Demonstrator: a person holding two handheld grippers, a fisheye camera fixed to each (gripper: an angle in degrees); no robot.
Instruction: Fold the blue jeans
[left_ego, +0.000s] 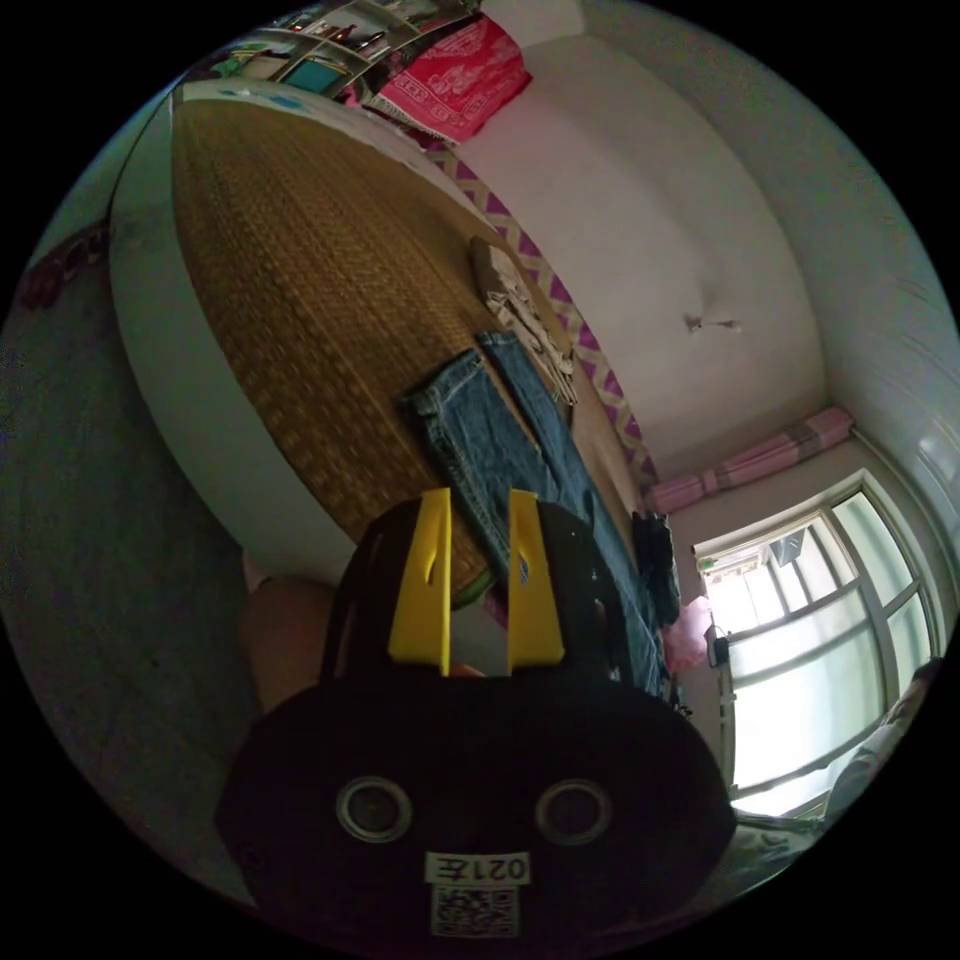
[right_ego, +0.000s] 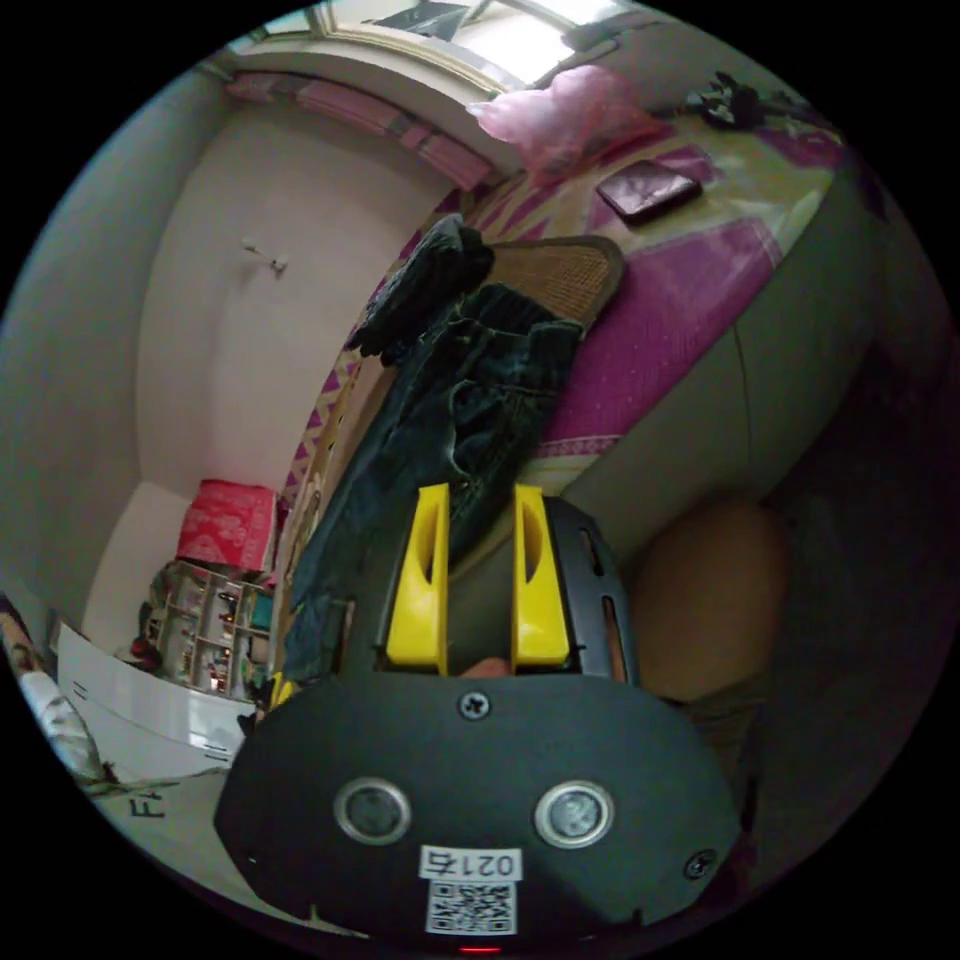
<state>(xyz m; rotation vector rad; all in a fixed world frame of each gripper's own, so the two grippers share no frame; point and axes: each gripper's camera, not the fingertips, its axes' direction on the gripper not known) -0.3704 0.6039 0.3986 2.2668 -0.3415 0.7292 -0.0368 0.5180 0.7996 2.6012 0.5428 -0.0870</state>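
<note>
Lying stretched out along a woven mat (left_ego: 300, 270) on the bed (left_ego: 170, 330), the blue jeans (left_ego: 500, 440) run lengthwise near the wall side, their legs side by side with the hems toward the far end in the left gripper view. In the right gripper view the same jeans (right_ego: 450, 410) show from the waist end, rumpled there, with the waistband close to the mat's corner and a dark bundle of cloth (right_ego: 425, 275) touching them just beyond. The left gripper (left_ego: 478, 500) hangs above the near edge of the bed, its yellow jaws parted and holding nothing, the denim visible past the gap. The right gripper (right_ego: 478, 495) likewise has its jaws spread apart and free of any cloth, pointed toward the waist of the jeans without touching them. A light folded garment (left_ego: 520, 300) lies on the mat just beyond the hems. A pink plastic bag (right_ego: 565, 115) and a dark flat object (right_ego: 648, 188) rest on the purple patterned sheet (right_ego: 660, 310) near the window (left_ego: 820, 640). A red cloth (left_ego: 455, 80) hangs at the far wall beside shelves (right_ego: 205, 625).
</note>
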